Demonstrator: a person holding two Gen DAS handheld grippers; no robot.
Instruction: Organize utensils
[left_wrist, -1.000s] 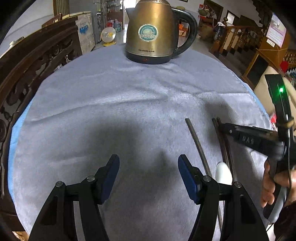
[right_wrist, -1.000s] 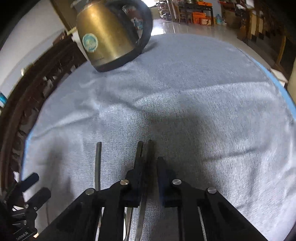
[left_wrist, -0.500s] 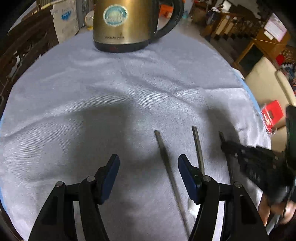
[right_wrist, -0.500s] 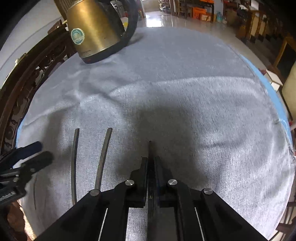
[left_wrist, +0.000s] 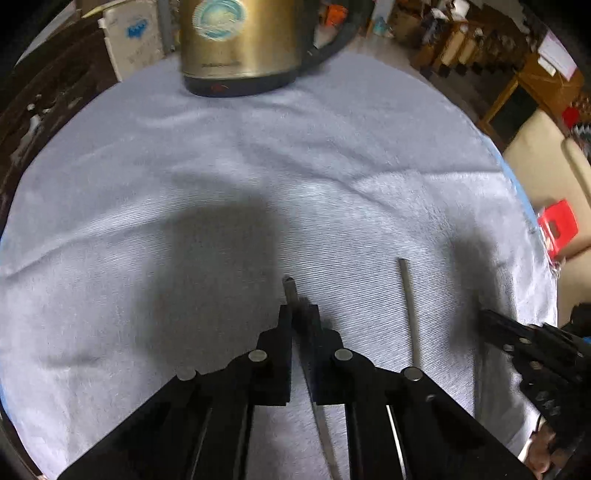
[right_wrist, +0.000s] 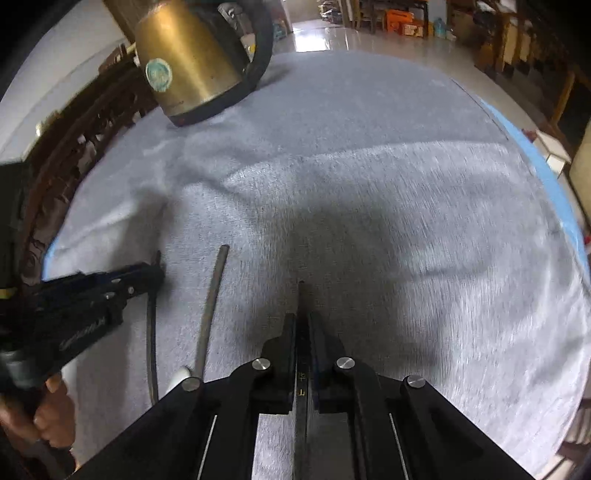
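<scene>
Three slim utensils lie lengthwise on a grey-blue cloth (left_wrist: 184, 166). My left gripper (left_wrist: 299, 310) is shut on the leftmost one, a thin grey handle (left_wrist: 289, 290) whose tip pokes out past the fingertips. From the right wrist view that left gripper (right_wrist: 157, 269) pinches the same dark handle (right_wrist: 149, 350). A second grey handle (left_wrist: 410, 314) lies free between the grippers, ending in a white piece (right_wrist: 181, 374). My right gripper (right_wrist: 302, 317) is shut on a flat dark utensil (right_wrist: 301, 291) with gold marks; it enters the left wrist view (left_wrist: 487, 314) at the right.
A brass-coloured electric kettle (left_wrist: 240, 44) with a black handle stands at the far side of the cloth. A carved dark wooden chair (right_wrist: 85, 122) borders the left. The table's rounded edge (right_wrist: 535, 162) runs close on the right, with a red object (left_wrist: 557, 221) beyond it.
My left gripper slid right over the leftmost handle and closed on it. The right gripper shut fully on the dark utensil and carried it rightward, away from the other two.
</scene>
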